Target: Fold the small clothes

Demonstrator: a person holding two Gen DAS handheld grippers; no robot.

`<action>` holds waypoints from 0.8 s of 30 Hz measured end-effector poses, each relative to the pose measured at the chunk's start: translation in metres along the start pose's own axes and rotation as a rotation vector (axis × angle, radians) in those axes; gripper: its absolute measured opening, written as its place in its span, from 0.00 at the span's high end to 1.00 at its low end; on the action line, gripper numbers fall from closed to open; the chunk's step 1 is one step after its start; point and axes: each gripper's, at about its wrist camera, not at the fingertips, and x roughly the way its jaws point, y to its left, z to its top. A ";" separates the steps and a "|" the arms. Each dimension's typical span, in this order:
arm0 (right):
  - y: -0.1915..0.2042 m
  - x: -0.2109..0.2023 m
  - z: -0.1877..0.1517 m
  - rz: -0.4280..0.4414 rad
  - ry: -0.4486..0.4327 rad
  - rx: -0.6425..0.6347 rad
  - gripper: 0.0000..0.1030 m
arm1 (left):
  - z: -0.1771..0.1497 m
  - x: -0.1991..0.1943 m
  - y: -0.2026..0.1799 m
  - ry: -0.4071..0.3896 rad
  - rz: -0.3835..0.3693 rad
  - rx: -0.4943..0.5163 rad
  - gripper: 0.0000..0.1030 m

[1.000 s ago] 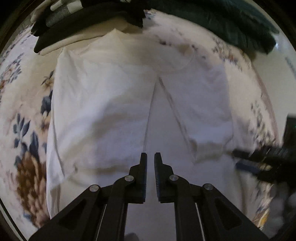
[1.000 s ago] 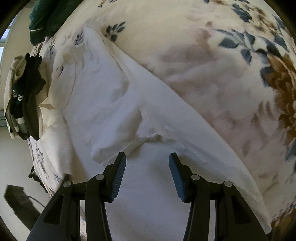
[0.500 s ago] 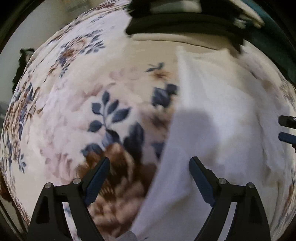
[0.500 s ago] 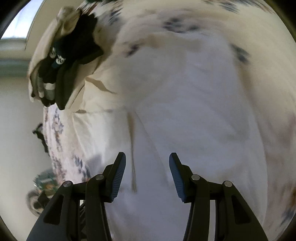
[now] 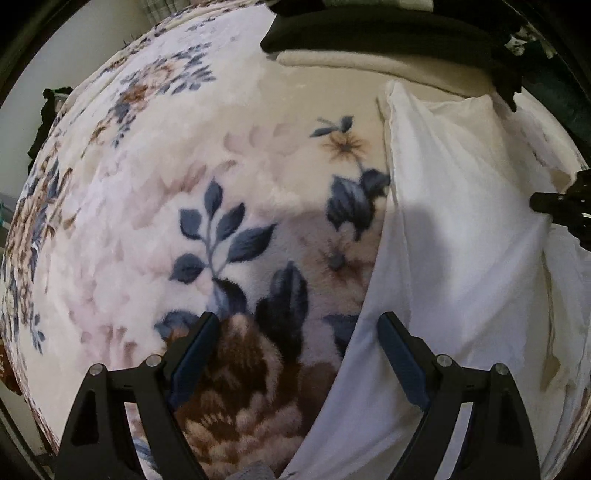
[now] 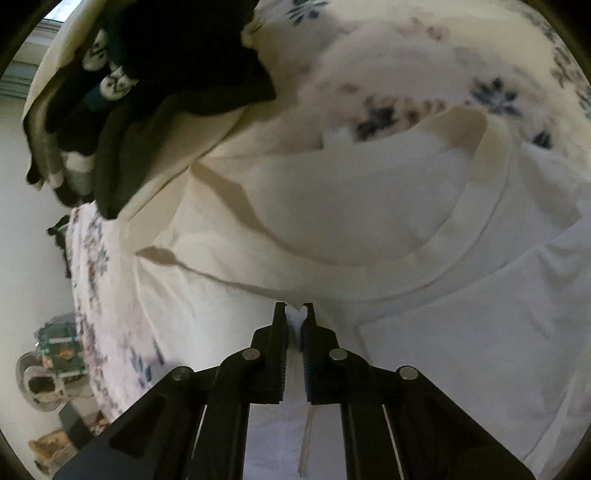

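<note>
White shirt (image 6: 424,350) fabric now pinched in right tongs (image 6: 294,314), open half a second ago; left tongs (image 5: 295,343) still wide open, empty, over floral blanket (image 5: 166,206).

A home bedroom. A bed is covered by a plush floral blanket (image 5: 229,206), with a pile of dark folded clothes (image 6: 147,96) on it. Household clutter (image 6: 51,362) sits on the floor alongside.

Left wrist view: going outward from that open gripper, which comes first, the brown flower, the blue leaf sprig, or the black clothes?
From the left gripper:
1. Brown flower, right between the fingers, bottom centre.
2. Blue leaf sprig, mid-frame on the blanket.
3. Black clothes, along the top edge.
</note>
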 end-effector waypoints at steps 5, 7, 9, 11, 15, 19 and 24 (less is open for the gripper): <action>-0.009 0.003 0.002 -0.057 0.069 0.024 0.77 | -0.002 -0.008 -0.015 -0.031 0.031 0.065 0.15; -0.019 -0.010 -0.008 -0.027 0.074 0.080 0.56 | -0.005 0.001 -0.024 -0.029 0.053 0.105 0.15; -0.038 -0.033 -0.025 0.014 0.049 0.153 0.53 | -0.003 0.011 -0.027 -0.005 0.063 0.123 0.15; -0.062 -0.058 -0.046 0.027 0.035 0.233 0.53 | 0.001 0.005 -0.024 -0.012 0.038 0.098 0.15; -0.111 -0.107 -0.102 -0.002 0.006 0.368 0.43 | -0.002 -0.023 -0.013 -0.085 0.047 0.046 0.15; -0.105 -0.094 -0.139 0.091 0.049 0.367 0.43 | -0.018 -0.033 -0.008 -0.116 0.174 0.051 0.15; -0.069 -0.030 -0.150 0.213 0.069 0.413 0.43 | -0.030 -0.019 0.000 -0.063 0.217 0.103 0.03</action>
